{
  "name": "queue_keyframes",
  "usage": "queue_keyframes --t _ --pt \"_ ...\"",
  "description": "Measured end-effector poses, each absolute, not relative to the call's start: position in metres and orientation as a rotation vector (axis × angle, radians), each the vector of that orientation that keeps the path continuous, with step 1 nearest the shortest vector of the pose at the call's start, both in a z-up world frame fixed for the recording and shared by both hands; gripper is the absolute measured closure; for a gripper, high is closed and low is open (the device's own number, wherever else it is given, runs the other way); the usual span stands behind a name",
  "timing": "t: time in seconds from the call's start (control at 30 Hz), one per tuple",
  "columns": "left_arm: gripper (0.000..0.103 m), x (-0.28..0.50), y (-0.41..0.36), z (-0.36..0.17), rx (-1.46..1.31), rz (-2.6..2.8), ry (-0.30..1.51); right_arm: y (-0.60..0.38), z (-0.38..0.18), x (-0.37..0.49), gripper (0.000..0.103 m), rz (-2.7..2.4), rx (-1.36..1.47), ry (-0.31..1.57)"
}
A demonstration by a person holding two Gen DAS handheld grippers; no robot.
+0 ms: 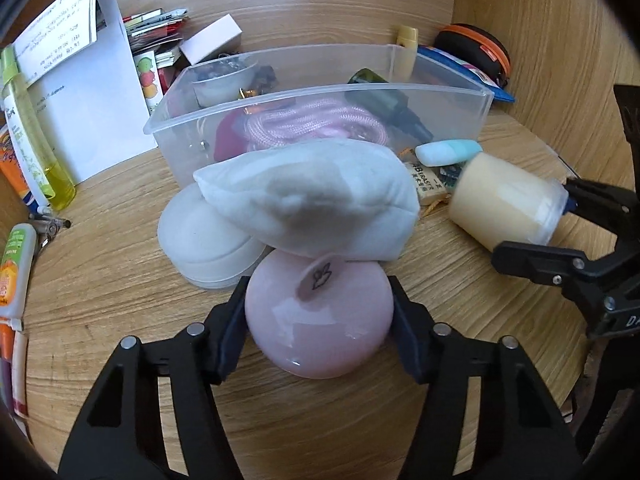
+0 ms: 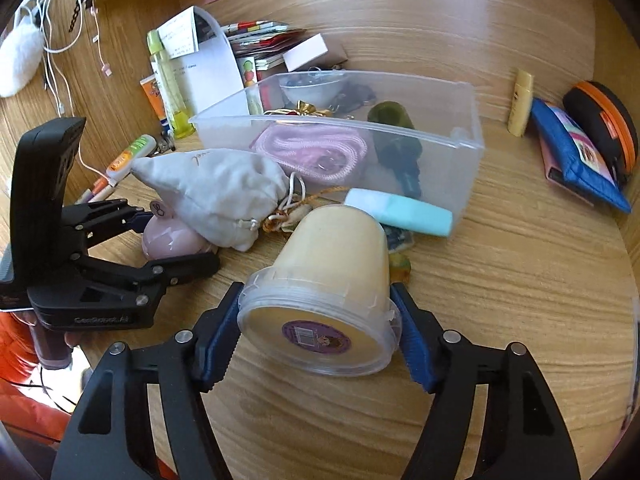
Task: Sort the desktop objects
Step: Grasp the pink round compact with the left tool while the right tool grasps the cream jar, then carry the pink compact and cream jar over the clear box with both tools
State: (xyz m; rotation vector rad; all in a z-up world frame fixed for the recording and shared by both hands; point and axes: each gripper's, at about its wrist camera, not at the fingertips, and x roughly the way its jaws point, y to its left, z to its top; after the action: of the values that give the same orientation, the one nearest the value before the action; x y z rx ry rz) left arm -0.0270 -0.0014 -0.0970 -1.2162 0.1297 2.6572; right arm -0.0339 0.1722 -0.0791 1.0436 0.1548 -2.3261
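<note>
Both jaws grip: my left gripper [image 1: 318,330] holds a pink jar [image 1: 318,320], half-hidden under a white pouch [image 1: 312,200]; my right gripper [image 2: 316,338] holds a cream tub [image 2: 324,280]. At 12 o'clock, the clear bin [image 1: 320,92] holds pink rope [image 1: 316,124].

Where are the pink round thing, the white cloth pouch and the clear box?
pink round thing [image 1: 320,320], left wrist view, glossy top
white cloth pouch [image 1: 312,196], left wrist view, middle of the fabric
clear box [image 2: 452,144], right wrist view, front rim

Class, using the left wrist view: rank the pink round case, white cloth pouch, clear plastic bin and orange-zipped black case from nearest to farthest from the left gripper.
1. Pink round case: between the left gripper's jaws.
2. White cloth pouch: just beyond, resting on the case.
3. Clear plastic bin: behind the pouch, mid-desk.
4. Orange-zipped black case: far right corner, against the wall.
</note>
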Motion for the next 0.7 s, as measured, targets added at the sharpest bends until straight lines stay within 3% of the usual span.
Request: queue_keyframes --t 0.2,0.4,0.7 --pt "0.041 -0.027 0.006 -0.097 -1.222 2.691 0.120 0.165 -0.084 -0.039 0.032 -2.331 1.092 0.155" --pt "0.041 -0.014 -0.003 -0.090 -1.187 2.715 0.072 0.155 -0.081 -0.028 0.035 -2.361 1.021 0.229" --pt "0.041 0.013 -0.029 -0.074 -1.110 2.804 0.002 0.174 -0.080 -0.028 0.036 -2.346 1.055 0.059"
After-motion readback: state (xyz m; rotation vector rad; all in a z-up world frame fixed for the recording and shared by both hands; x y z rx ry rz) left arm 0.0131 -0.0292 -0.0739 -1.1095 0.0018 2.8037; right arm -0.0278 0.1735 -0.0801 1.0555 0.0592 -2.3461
